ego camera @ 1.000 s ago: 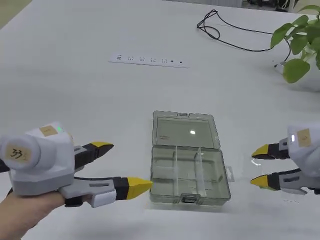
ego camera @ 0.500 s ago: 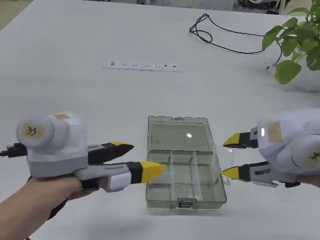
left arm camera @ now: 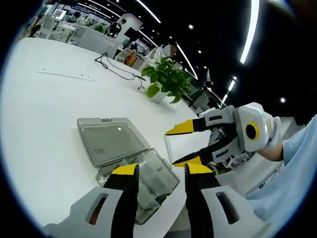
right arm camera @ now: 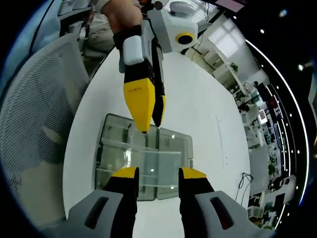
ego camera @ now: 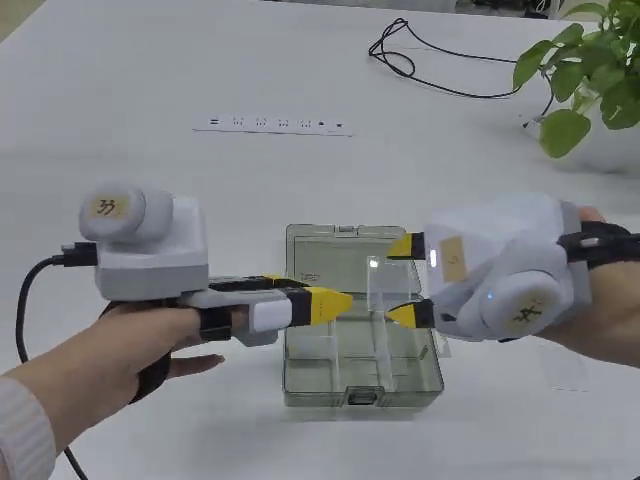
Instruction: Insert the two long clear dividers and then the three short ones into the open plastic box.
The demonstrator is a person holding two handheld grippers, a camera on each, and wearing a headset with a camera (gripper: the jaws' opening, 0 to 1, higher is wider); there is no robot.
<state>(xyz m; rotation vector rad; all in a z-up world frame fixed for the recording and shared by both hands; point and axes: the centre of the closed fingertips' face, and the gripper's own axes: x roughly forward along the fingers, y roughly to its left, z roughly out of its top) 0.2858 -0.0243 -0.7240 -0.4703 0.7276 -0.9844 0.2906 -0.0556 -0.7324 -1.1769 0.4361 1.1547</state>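
**Clear divider held over the open box**

Nearest me, my left hand (ego camera: 130, 350) holds the left gripper (left arm camera: 161, 169). Its yellow-tipped jaws stand apart with nothing between them, and they reach in over the left side of the plastic box (ego camera: 320, 392). A black cord (ego camera: 22, 330) hangs from the back of that gripper.

My right hand (ego camera: 605, 300) holds the right gripper (ego camera: 402, 281) on the other side, pointing back towards the left one. Its jaws are clamped on a clear divider (right arm camera: 155, 168), one tip at each end of the sheet. The sheet stands on edge in the air above the box's base. I cannot tell whether it is a long piece or a short one. The left gripper's tips are near the sheet but apart from it.

The box sits on the white counter (ego camera: 150, 210) right below both grippers. It is open, with its lid (ego camera: 320, 250) laid flat behind the base. Two fitted dividers (ego camera: 384, 345) stand upright in the base, running front to back. I cannot make out whether any cross pieces are there.

Farther off, a white power strip (ego camera: 272, 125) lies flat on the counter, well apart from the box. Beyond it, a black cable (ego camera: 420, 55) loops across the far end. A potted plant (ego camera: 575, 70) stands at the far right. In the right gripper view, a mesh chair (right arm camera: 34, 99) stands beside the counter.
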